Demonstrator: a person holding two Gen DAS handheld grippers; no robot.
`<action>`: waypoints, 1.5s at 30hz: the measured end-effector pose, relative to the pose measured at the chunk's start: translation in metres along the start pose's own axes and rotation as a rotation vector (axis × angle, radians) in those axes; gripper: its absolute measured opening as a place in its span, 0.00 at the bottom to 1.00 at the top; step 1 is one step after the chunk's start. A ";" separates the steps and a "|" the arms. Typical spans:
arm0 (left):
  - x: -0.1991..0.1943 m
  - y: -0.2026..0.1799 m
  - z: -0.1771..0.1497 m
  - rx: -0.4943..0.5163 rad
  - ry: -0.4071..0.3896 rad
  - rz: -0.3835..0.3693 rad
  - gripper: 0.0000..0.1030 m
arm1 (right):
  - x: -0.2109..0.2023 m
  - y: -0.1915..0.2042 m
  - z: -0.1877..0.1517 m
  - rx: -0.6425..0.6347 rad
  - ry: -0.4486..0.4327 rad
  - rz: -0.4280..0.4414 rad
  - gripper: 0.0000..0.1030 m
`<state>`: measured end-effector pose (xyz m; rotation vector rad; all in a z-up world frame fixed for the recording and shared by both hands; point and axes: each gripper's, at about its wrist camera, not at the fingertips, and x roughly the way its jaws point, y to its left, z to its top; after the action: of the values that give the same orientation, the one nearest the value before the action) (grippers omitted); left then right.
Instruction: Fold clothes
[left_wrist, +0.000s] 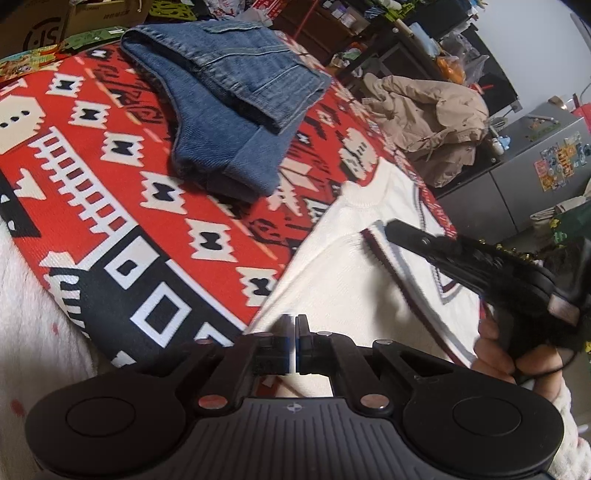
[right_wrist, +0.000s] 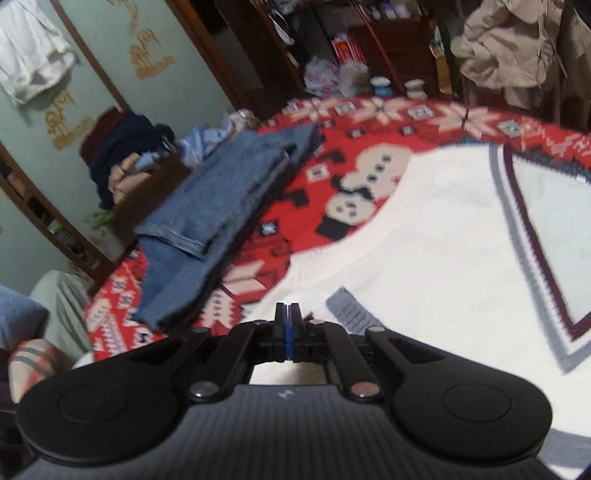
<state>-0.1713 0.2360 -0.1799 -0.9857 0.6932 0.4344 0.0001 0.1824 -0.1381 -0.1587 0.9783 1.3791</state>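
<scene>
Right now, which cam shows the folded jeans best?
Left wrist: the folded jeans are sharp, seams and cuff clear, lying on the red patterned blanket. Right wrist shows the jeans motion-blurred and edge-on, beside the white sweater.

A white knit sweater (right_wrist: 443, 236) with maroon-and-grey V-neck trim is lying spread flat on the red patterned cloth — folded blue jeans (left_wrist: 229, 103) are resting just beside it.

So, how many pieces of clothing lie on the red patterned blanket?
2: folded jeans at the far side, and a white sweater spread out near the grippers. Others may be hidden outside the view.
</scene>
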 end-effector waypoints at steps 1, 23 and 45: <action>-0.002 -0.003 0.000 0.002 -0.003 -0.009 0.02 | -0.008 0.000 -0.002 0.000 0.000 0.014 0.00; 0.013 -0.051 -0.021 0.069 0.088 -0.007 0.02 | -0.039 -0.015 -0.029 0.001 0.033 0.063 0.00; 0.024 -0.076 -0.047 0.154 0.147 0.023 0.02 | -0.053 -0.046 -0.027 0.062 0.019 0.035 0.01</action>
<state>-0.1225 0.1580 -0.1676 -0.8701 0.8591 0.3254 0.0333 0.1145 -0.1396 -0.1088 1.0430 1.3794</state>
